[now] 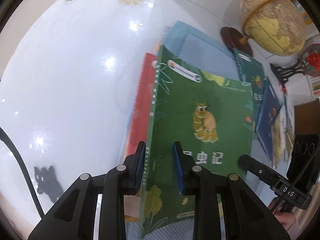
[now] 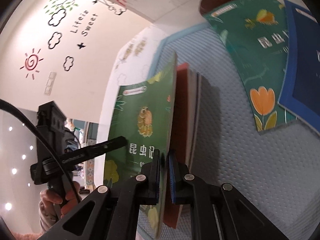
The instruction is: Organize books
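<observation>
A green insect book (image 1: 200, 120) with a caterpillar on its cover stands tilted over a red book (image 1: 140, 104) on the blue mat. My left gripper (image 1: 159, 167) straddles the green book's spine edge with its jaws apart and a clear gap at the right pad. My right gripper (image 2: 164, 174) is shut on the green book's (image 2: 140, 120) opposite edge, with the red book (image 2: 183, 108) and other books right behind it. A second green book (image 2: 250, 56) and a dark blue book (image 2: 302, 70) lie flat on the mat.
A globe (image 1: 274, 20) on a dark wooden base (image 1: 234, 38) stands at the back right, with a red ornament on a black stand (image 1: 308, 62) beside it. The glossy white table (image 1: 70, 80) stretches left. The blue textured mat (image 2: 250, 170) lies under the books.
</observation>
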Demonstrator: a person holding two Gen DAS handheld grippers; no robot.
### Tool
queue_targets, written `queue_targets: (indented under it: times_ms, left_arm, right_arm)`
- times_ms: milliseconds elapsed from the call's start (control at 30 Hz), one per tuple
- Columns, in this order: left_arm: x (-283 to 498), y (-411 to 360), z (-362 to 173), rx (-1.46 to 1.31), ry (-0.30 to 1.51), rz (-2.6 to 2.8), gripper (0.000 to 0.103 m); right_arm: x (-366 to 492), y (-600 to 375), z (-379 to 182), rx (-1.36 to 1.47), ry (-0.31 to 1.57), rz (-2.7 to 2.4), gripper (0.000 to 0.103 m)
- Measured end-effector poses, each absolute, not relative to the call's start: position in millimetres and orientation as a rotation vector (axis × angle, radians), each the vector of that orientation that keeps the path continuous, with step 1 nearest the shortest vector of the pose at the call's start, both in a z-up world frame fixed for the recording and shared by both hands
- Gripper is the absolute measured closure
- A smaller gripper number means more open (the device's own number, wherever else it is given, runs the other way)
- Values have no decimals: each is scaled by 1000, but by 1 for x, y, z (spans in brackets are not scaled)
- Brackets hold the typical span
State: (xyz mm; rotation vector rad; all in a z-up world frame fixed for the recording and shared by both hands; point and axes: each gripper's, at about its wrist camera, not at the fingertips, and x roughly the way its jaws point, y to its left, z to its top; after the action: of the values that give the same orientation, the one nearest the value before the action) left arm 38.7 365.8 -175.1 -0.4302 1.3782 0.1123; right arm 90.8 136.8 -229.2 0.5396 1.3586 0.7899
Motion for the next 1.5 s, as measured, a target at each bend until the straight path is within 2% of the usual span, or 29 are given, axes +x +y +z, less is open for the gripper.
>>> queue_targets:
  times_ms: [167,267,333,400,433,500,567,1233,1500]
  left_arm:
    - [35,381,-173,-443,1352,146,76]
    - [30,399,-174,-462,1334,212,76]
    - [29,410,-180,-513,1334,234,76]
    - [31,415,-186,-546,1334,222,75]
    - [33,414,-186,-549,1327,211,76]
    - [38,410,-185,-528,1327,205,76]
    - [42,407,-184,-502,1326,207,76]
    - [8,419,-190,-544,1365,233,76]
    - [50,430,-209,-546,1360,254,76]
  right_arm:
    - [91,131,-232,562,1365,740,94]
    - [89,131,-225,469,1363,669,94]
    - [87,129,-225,477,1378,660,88]
    - [82,136,-228,471,1437,658,70]
    - [80,142,-227,445,1453,667,70]
    - [74,155,-223,353,1451,677,60]
    - [70,163,-218,290,1445,672,54]
    - [76,197,-211,108,1404,639,52]
    - [92,191,-211,106,1366,599,53]
